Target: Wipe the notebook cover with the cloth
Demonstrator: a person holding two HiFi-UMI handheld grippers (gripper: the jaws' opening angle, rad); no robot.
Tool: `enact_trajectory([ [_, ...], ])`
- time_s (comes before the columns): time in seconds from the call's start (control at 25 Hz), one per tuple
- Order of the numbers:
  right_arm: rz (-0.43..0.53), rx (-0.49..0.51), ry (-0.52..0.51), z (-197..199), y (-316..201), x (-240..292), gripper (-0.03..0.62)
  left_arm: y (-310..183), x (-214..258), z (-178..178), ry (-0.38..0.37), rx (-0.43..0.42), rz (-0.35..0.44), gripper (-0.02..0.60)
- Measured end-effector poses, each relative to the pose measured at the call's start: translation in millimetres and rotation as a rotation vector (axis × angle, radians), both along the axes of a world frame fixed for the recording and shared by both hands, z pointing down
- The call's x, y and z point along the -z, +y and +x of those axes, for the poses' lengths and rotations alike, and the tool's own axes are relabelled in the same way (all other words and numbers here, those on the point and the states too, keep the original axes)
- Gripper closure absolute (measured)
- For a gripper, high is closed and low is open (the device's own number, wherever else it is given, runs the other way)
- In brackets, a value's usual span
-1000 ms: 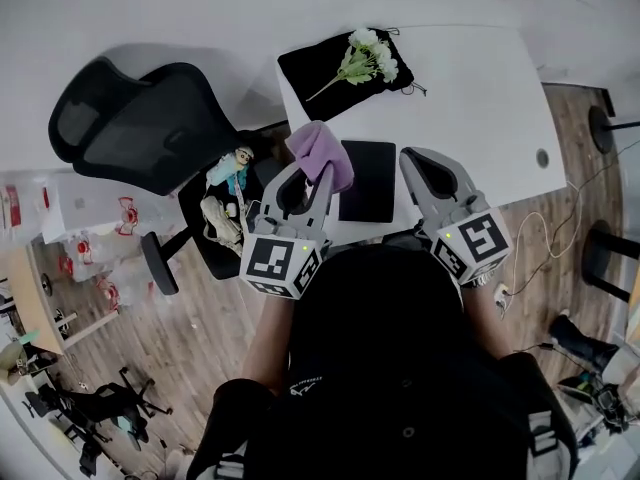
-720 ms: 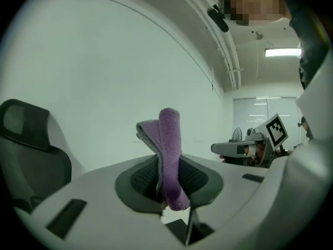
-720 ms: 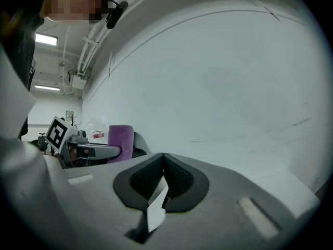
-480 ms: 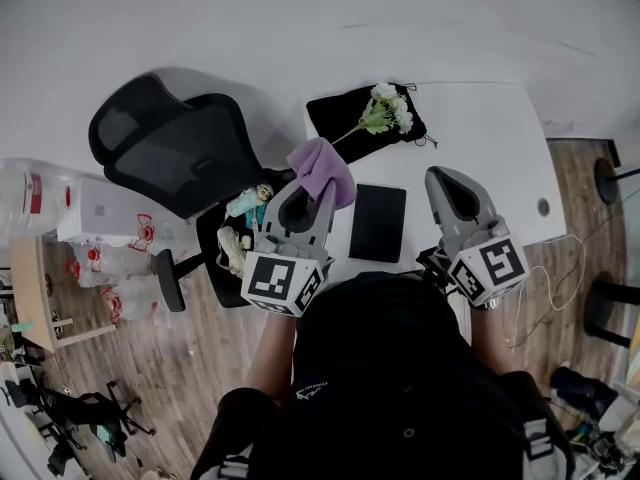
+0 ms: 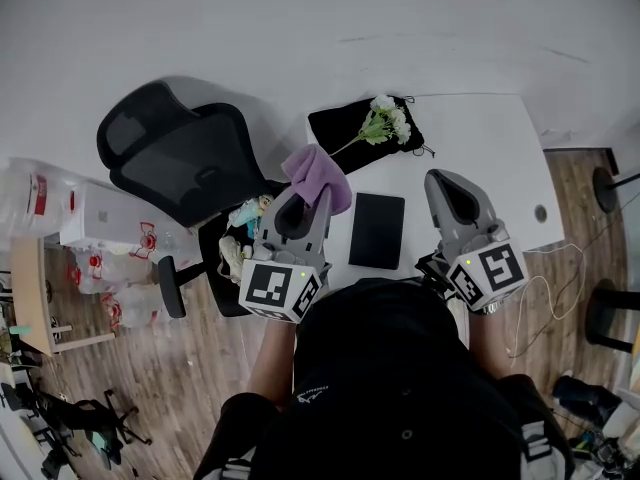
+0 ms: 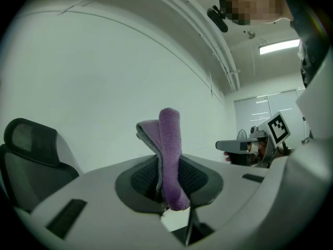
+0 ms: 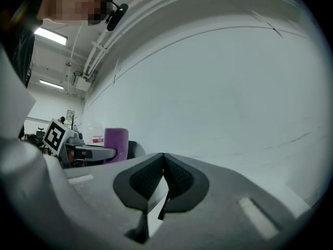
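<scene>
Head view shows one cloth, one notebook.

Office-type workroom, by my reading.
- I stand at white rectangular desk with round cable hole in its top; flat black notebook lies on it.
- Black mesh-backed swivel chair just beside desk.
- Brown wood-plank floor; plain white wall.
- Overhead: long ceiling strip light, exposed white pipes along ceiling.
- Glazed panels at far end.
- White carton and clear plastic bags stacked on my left.
</scene>
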State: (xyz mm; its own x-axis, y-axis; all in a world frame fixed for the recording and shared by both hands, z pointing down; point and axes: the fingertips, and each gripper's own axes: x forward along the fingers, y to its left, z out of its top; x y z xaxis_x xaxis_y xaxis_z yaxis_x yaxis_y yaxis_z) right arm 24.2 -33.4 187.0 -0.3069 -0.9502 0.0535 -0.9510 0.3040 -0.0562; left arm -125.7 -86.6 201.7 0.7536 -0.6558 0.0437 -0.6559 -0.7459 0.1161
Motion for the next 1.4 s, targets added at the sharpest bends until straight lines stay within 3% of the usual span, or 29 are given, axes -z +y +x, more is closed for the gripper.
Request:
enact_trajectory([
  [0.84,-0.013,0.012,0.024,-18,10,-6,0.589,18,-14,-11,-0.011,-0.016,-0.019,0.497],
  [1.4,-0.006,0.014,0.024,-21,16,-2,0.589,26,-5,-9,-0.026,-0.03,0.011,0.497],
])
